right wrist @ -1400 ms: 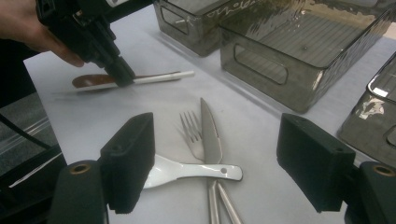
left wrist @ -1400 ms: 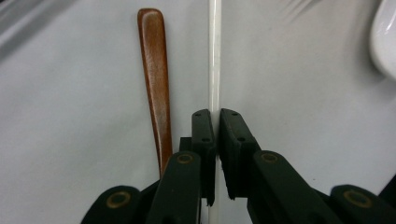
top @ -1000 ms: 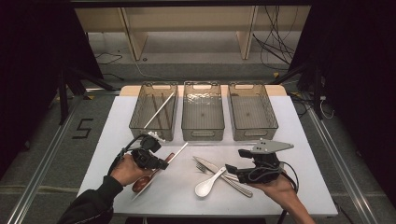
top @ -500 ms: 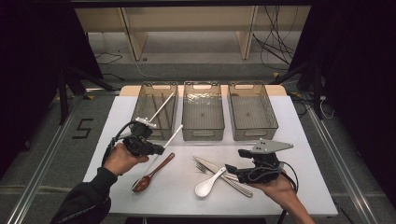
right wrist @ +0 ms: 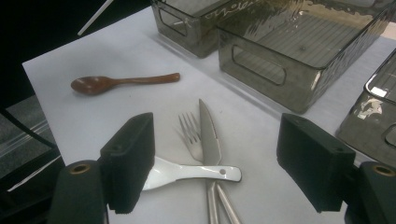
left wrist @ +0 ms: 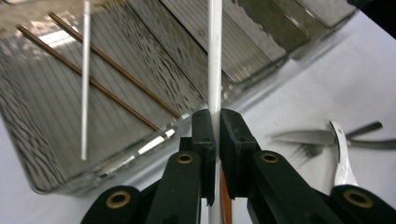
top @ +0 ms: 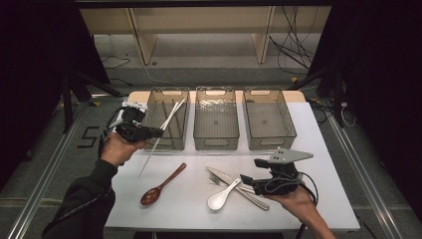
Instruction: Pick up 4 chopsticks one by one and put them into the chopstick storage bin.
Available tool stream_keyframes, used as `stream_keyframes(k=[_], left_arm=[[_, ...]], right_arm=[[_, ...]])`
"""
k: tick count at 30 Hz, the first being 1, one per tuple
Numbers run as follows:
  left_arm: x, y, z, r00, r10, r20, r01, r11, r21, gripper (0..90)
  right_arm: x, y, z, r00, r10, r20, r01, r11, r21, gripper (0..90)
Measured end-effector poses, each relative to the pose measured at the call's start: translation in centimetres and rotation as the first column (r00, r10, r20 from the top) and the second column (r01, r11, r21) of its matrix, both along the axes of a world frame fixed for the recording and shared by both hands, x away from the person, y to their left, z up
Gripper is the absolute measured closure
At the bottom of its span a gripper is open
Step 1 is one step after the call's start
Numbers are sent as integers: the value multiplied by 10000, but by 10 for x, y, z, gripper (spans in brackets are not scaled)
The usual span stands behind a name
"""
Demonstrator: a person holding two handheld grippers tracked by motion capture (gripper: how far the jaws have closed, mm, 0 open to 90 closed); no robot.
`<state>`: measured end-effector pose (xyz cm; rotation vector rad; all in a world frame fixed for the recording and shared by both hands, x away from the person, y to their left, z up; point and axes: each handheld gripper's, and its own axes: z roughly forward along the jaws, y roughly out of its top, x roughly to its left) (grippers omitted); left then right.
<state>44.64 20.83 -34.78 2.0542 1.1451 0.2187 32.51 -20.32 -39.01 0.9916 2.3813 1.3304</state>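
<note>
My left gripper [top: 149, 132] [left wrist: 215, 114] is shut on a white chopstick [top: 168, 120] [left wrist: 215, 56], held in the air at the front left corner of the left bin [top: 160, 144]. The stick slants from low over the table up across the bin. Inside that bin [left wrist: 42, 154] lie two brown chopsticks [left wrist: 107, 65] and another white chopstick [left wrist: 85, 79]. My right gripper [top: 251, 171] [right wrist: 217, 140] hovers open over the cutlery at the front right: a white spoon [top: 221, 196] [right wrist: 187, 171], a knife [top: 234, 184] [right wrist: 208, 135] and a fork [top: 215, 178] [right wrist: 189, 128].
A brown wooden spoon [top: 161, 185] [right wrist: 116, 83] lies on the white table [top: 318, 164] left of centre. The middle bin [top: 215, 143] and the right bin [top: 271, 144] stand beside the left one. The table edge runs close behind the person's hands.
My left gripper rose and moved away from the person, toward the left bin, carrying the white chopstick off the table. The right gripper kept still.
</note>
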Motion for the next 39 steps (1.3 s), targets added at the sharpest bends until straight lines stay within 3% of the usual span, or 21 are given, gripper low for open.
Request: stream_keyframes(k=[5,19,25,32,39], left_arm=[[16,4,8,9987,308,402,-302,9994,-137,841],[65,4,20,9906,995,944,-967,9947,-340,841],[81,4,18,9884,1166,975,-1158,9932,-134,841],[91,-2,18,9882,902,1238,-949,9949,332,841],[101,-1,16,9848,899,1486,-980,9940,483,841]], right_arm=[[0,0,0,10000,11,11,-11,10000,7,289],[0,-1,0,10000,43,-2,-43,10000,8,289],[1,-1,0,10000,59,-18,-59,10000,10,289],[1,-1,0,10000,59,-57,-59,10000,21,289],[1,-1,-1,9999,105,-28,-105,9999,-9,289]])
